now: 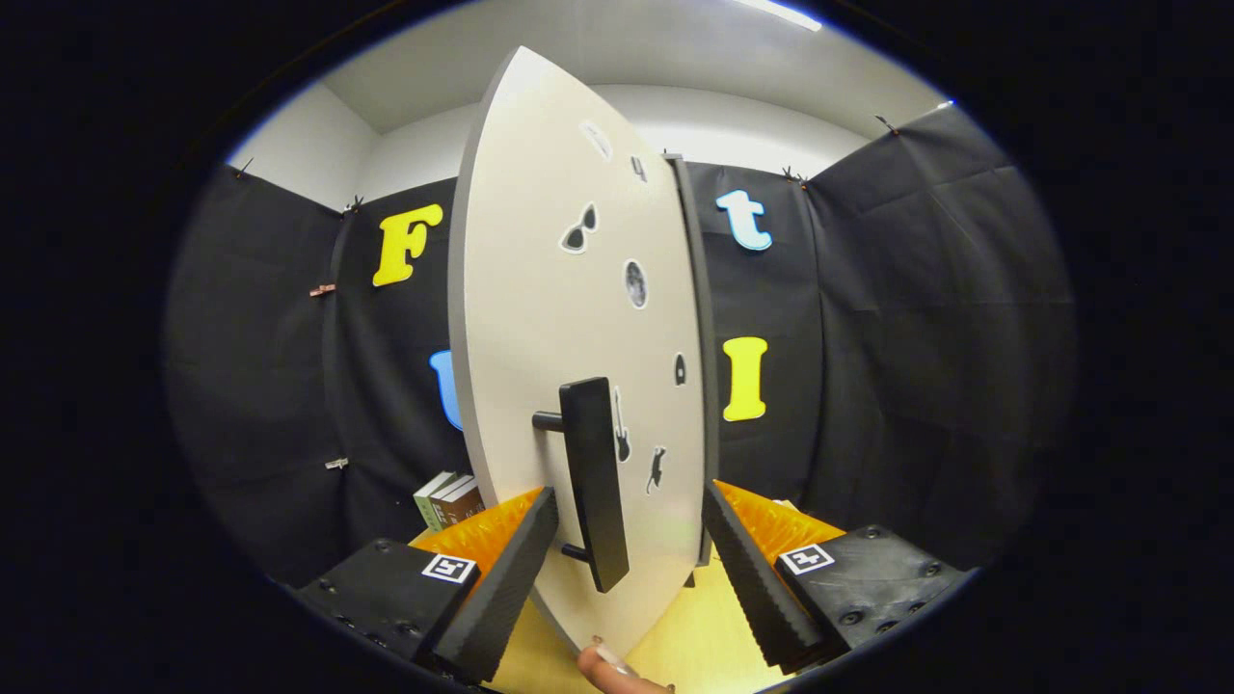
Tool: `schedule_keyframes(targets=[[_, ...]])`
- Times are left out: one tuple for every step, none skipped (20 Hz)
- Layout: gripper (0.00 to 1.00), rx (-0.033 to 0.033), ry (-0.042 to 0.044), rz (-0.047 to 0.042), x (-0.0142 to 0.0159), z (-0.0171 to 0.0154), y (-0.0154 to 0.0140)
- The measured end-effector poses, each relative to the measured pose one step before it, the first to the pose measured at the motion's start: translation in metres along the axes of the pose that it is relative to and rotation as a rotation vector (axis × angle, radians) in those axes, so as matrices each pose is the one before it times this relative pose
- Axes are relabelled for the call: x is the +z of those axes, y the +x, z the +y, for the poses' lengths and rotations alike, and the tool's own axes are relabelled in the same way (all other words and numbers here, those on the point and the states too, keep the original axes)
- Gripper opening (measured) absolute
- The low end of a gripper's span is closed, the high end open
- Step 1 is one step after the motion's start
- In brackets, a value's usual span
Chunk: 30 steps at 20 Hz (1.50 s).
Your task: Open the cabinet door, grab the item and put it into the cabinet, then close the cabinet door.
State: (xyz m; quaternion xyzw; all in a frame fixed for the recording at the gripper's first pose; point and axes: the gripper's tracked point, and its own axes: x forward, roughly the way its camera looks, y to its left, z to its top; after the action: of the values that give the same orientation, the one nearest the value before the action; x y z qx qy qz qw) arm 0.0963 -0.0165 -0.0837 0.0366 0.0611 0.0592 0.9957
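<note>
A pale grey cabinet door [569, 328] with small black stickers stands swung out towards me, nearly edge-on. Its black bar handle [595, 482] is upright on two short posts. My gripper [631, 564] is open, its two ribbed black fingers [501, 588] spread either side of the handle without touching it. The handle sits between the fingers, closer to the left one. The cabinet's dark frame edge [701, 318] shows just behind the door's right side. The cabinet's inside is hidden by the door.
A few books [449, 498] stand on the yellow table top [689, 646] to the left, beyond the door. A fingertip [612, 670] of a person shows low between the fingers.
</note>
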Motion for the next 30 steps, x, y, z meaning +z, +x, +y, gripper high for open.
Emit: schedule_keyframes(targets=[[0.98,0.00612,-0.00296,-0.00296,-0.00117,0.01614,0.00463],[0.98,0.00698,-0.00560,-0.00755,0.00025,0.01519,0.00427],[0.98,0.00073,-0.00692,-0.00720,-0.00034,0.01199,0.00294],[0.98,0.00166,-0.00411,-0.00582,-0.00172,0.00957,0.00310],[0.98,0.00226,0.00177,-0.00237,-0.00131,0.00976,0.00201],[0.98,0.00217,0.00446,-0.00209,-0.00101,0.00860,0.00313],[0.98,0.00145,0.00413,0.00001,-0.00070,0.00642,0.00244],[0.98,0.00185,0.00283,0.00163,-0.00192,0.00482,0.00397],[0.98,-0.00029,-0.00145,0.00719,-0.00295,0.00465,0.00293],[0.98,-0.00402,-0.00487,0.01085,-0.00379,0.00165,0.00332],[0.98,0.00010,-0.00578,0.00777,-0.00230,0.00221,0.00216],[0.98,0.00137,-0.00521,0.00424,0.00113,0.00138,0.00140],[0.98,0.00014,-0.00429,-0.00212,0.00082,0.00110,0.00121],[0.98,-0.00025,-0.00383,-0.00663,0.00300,-0.00022,0.00108],[0.98,0.00300,-0.00377,-0.00768,0.00229,0.00120,-0.00044],[0.98,0.00011,-0.00585,-0.00305,-0.00021,0.00106,-0.00008],[0.98,-0.00214,-0.00804,-0.00021,-0.00033,0.00042,-0.00020],[0.98,-0.00136,-0.00916,0.00163,-0.00047,0.00100,0.00228],[0.98,0.00109,-0.00623,0.00098,-0.00009,0.00105,0.00096],[0.98,0.00054,-0.00421,-0.00116,0.00054,-0.00054,0.00126],[0.98,0.00116,-0.00122,-0.00285,0.00114,0.00082,0.00000],[0.98,0.00017,0.00052,-0.00271,0.00133,-0.00154,-0.00039],[0.98,-0.00071,0.00145,-0.00240,-0.00002,-0.00100,0.00072],[0.98,-0.00010,0.00187,-0.00101,0.00026,-0.00090,0.00032],[0.98,-0.00019,0.00108,-0.00031,0.00005,0.00021,-0.00062],[0.98,-0.00022,0.00045,0.00014,-0.00073,-0.00045,0.00046],[0.98,0.00014,-0.00041,-0.00096,0.00049,-0.00008,-0.00019],[0.98,-0.00159,-0.00089,-0.00242,0.00079,-0.00018,0.00041],[0.98,-0.00005,-0.00060,-0.00360,0.00124,0.00003,-0.00142],[0.98,-0.00072,-0.00087,-0.00452,0.00098,0.00016,-0.00013]])
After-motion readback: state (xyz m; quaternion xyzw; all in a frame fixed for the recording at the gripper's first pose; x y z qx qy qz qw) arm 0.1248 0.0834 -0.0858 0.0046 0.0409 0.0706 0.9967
